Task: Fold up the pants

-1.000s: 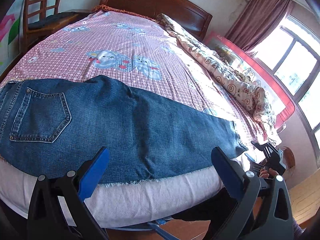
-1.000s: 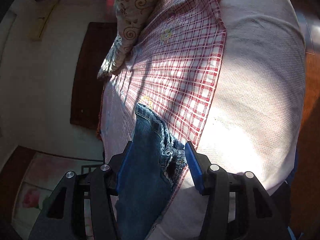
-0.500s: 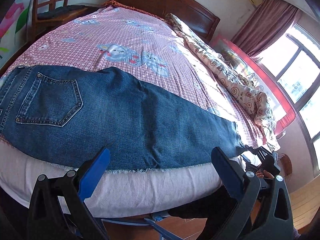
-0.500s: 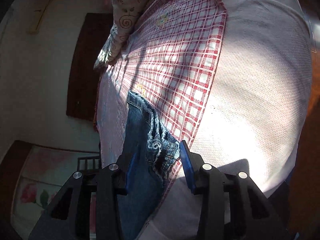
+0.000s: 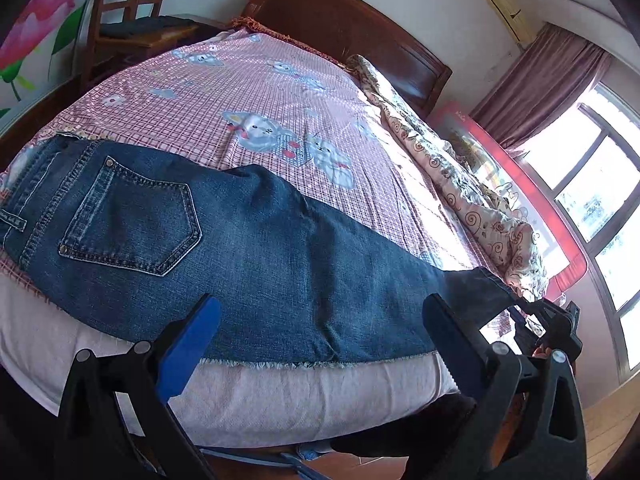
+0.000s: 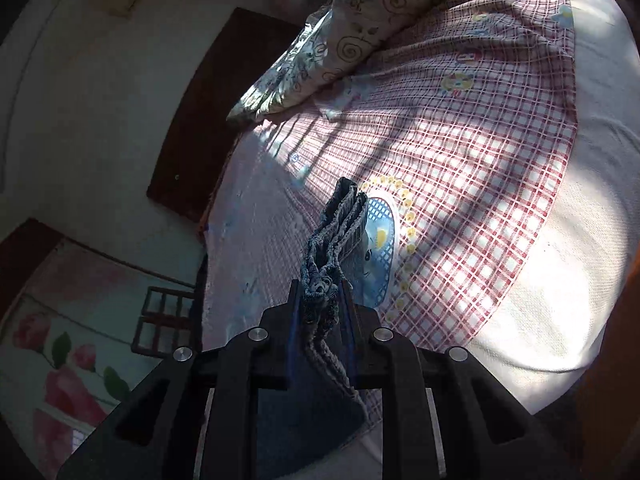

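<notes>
Blue denim jeans (image 5: 248, 248) lie folded lengthwise across the near edge of the bed, back pocket up, waistband at the left, leg hems at the right. My left gripper (image 5: 320, 344) is open and empty, hovering over the jeans' near edge at mid-leg. My right gripper (image 6: 322, 300) is shut on the bunched leg hems (image 6: 340, 224) and holds them lifted off the sheet. The right gripper also shows in the left wrist view (image 5: 548, 320) at the far right, with the hem end raised.
A pink checked sheet (image 5: 260, 92) covers the bed over a white mattress cover (image 5: 280, 396). A rolled floral quilt (image 5: 472, 192) lies along the far right side. A dark wooden headboard (image 5: 352, 24) and a wooden chair (image 5: 132, 20) stand behind. Windows are at the right.
My right gripper has closed on the leg hems and raised them off the bed. My left gripper has moved slightly closer over the jeans and stays open.
</notes>
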Available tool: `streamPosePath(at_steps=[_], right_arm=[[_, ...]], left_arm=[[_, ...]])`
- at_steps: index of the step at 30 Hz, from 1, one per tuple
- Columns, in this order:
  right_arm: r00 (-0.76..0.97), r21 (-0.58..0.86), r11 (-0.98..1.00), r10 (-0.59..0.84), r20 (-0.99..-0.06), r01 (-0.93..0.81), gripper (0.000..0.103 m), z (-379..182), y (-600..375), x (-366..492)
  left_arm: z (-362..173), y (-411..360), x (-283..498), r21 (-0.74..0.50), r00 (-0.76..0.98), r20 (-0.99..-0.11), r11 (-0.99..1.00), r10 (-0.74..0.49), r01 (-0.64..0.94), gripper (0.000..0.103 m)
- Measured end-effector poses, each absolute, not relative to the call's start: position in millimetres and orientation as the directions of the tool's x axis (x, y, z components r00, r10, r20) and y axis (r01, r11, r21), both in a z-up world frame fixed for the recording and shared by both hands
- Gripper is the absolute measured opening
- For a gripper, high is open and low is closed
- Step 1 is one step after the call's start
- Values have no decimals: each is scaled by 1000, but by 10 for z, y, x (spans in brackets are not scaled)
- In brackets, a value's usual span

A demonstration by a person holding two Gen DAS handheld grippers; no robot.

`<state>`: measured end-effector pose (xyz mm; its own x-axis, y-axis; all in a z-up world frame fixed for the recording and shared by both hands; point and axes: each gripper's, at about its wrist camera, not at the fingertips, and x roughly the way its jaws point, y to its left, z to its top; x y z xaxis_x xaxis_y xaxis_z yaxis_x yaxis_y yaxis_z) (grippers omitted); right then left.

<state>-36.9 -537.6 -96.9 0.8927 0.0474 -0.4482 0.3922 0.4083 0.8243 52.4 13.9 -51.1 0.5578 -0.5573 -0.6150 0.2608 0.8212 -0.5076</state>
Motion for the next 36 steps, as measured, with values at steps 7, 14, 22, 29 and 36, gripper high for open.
streamPosePath(at_steps=[7, 14, 22, 29, 36], right_arm=[[900, 816, 509, 163, -403, 274, 17, -601, -4774, 149], [871, 826, 532, 299, -389, 187, 17, -560, -4107, 609], [781, 795, 580, 411, -471, 174, 17, -722, -3412, 1037], [690, 712, 679, 429, -583, 180, 17, -998, -2868, 1177], [632, 620, 772, 411, -657, 143, 17, -1112, -2501, 1188]], left_arm=[[-588, 379, 505, -533, 576, -603, 816, -551, 223, 101], [-638, 581, 563, -478, 609, -634, 860, -477, 177, 101], [-649, 754, 567, -353, 645, -673, 924, -362, 151, 101], [-717, 902, 549, -372, 640, -682, 921, -355, 114, 101], [-734, 916, 547, -378, 640, -681, 919, -355, 108, 101]])
